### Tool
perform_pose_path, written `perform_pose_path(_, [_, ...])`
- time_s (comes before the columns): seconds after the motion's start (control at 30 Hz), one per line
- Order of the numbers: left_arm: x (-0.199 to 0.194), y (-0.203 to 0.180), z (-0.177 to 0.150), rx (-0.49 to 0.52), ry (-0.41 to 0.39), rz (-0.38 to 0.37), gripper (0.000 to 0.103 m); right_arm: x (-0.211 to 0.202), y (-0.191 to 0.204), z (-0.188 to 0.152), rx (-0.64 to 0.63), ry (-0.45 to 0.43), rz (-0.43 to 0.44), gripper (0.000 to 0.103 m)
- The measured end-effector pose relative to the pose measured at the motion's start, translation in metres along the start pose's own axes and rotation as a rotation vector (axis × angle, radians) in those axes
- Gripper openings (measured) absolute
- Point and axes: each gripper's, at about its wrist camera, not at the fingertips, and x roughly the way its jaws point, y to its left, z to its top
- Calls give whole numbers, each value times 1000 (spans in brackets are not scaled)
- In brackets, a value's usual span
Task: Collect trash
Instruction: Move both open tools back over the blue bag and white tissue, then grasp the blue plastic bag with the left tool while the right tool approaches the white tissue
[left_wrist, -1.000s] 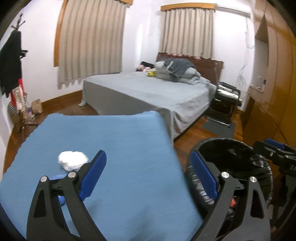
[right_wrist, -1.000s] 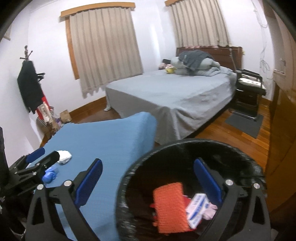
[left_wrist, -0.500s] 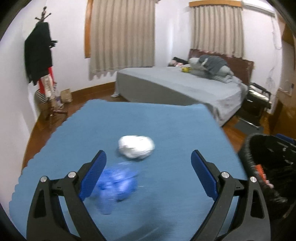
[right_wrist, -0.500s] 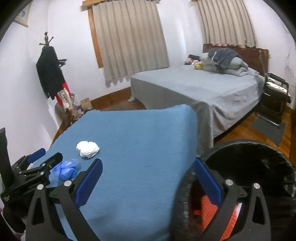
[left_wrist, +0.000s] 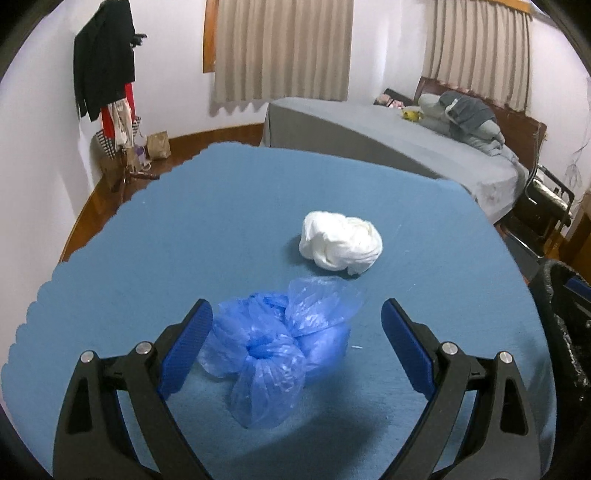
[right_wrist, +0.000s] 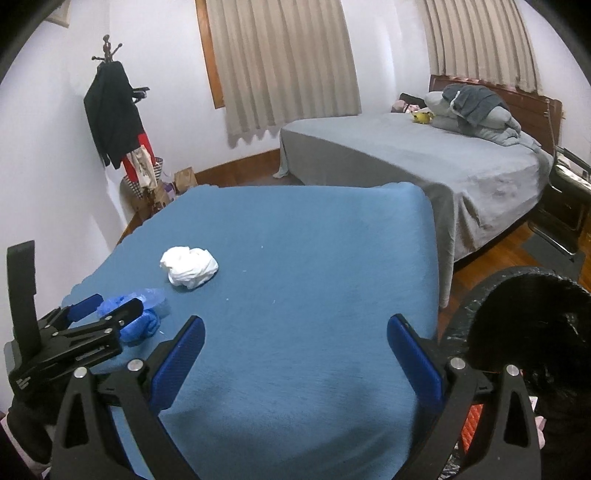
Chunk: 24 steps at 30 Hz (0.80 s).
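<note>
You are holding the left gripper (left_wrist: 295, 325) over the blue cloth-covered table (left_wrist: 184, 229) with its jaws spread wide and nothing between the pads except air around the crumpled blue plastic bag (left_wrist: 277, 347). The bag is lying right between those 2 fingers, slightly toward the left one, with no clear long axis, just a loose knotted wad. The white crumpled wad (left_wrist: 340, 243) is sitting just beyond it, farther from the jaws. Your right gripper (right_wrist: 295, 350) is also standing open and empty, well apart from both pieces and closer to the black-lined trash bin (right_wrist: 517, 314) at the right. So the left one is plainly nearer. You are looking at 2 pieces of trash on the table, 1 bin, 2 open grippers.
</note>
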Motion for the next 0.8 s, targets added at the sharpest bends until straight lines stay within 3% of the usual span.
perform_pose_path(0.3, [26,7,-5,-37,117,24,89,19,9,-8,-13,40,17,97])
perform_pose_path(0.47, [29,14,-6,-74,143,32,77,21,15,-12,-30,49,22,97])
perform_pose_path(0.53, [27,14,-6,-80,135,33,63,21,16,-12,-33,50,23,97])
perform_pose_path(0.63, [25,15,-5,-88,122,13,49,20,17,-12,-41,48,21,97])
perform_pose_path(0.8, [18,13,-5,-85,94,-14,38,21,17,-11,-39,50,19,97])
